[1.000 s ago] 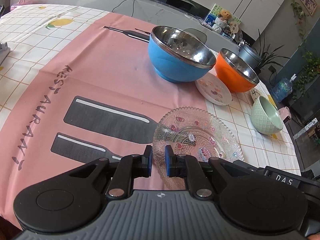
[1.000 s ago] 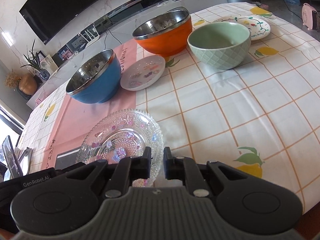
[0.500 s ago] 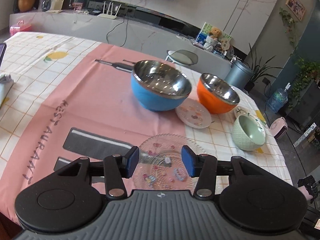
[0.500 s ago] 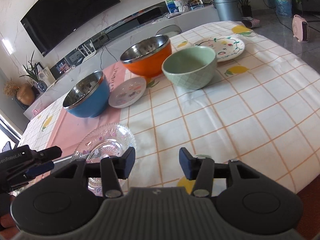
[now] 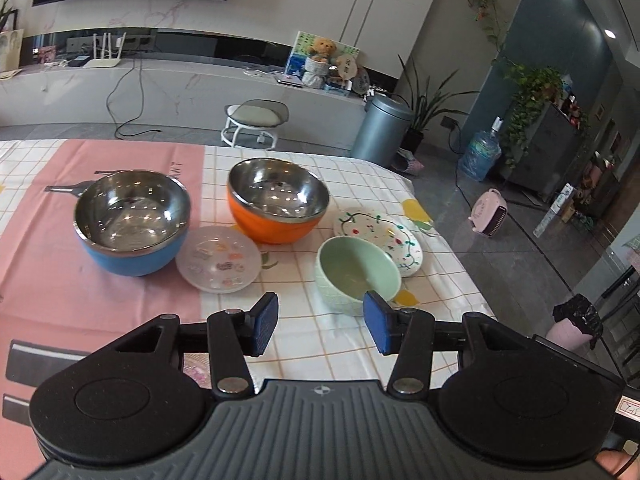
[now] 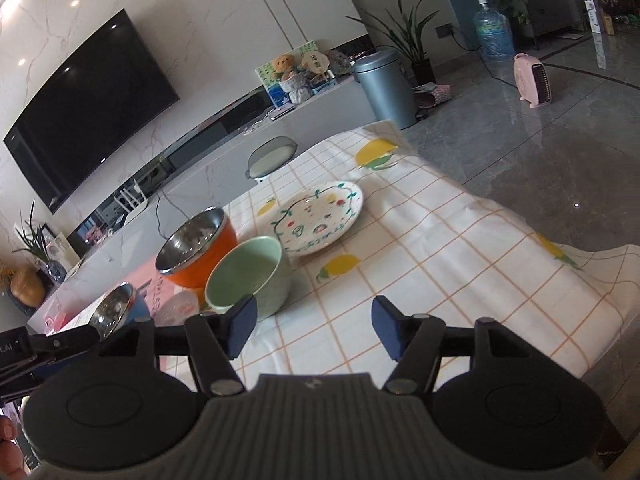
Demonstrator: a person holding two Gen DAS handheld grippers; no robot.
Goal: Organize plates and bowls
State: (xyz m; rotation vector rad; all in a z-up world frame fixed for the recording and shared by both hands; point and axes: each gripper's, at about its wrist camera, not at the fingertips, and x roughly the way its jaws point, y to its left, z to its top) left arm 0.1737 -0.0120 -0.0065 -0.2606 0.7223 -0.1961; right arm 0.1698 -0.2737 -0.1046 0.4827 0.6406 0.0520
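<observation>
I have both the left gripper (image 5: 320, 326) and the right gripper (image 6: 311, 329) spread apart and empty after just opening, with the pale green ribbed ceramic bowl (image 5: 357, 276) standing on the bench (image 5: 332, 344) just ahead, nearer my left gripper's right pad.

My left gripper (image 5: 320, 330) is matte black: two angular fingers (image 5: 226, 354) with blue rubber pads, a silver screw head at each finger's base, and a round black disc at eight and four o'clock. A ribbed dark-grey housing fills six o'clock, stamped with a small white cross-in-circle mark. My right gripper (image 6: 314, 330) has the same build, with darker navy pads. White lettering shows on the other gripper's black body at nine o'clock in the right wrist view.
</observation>
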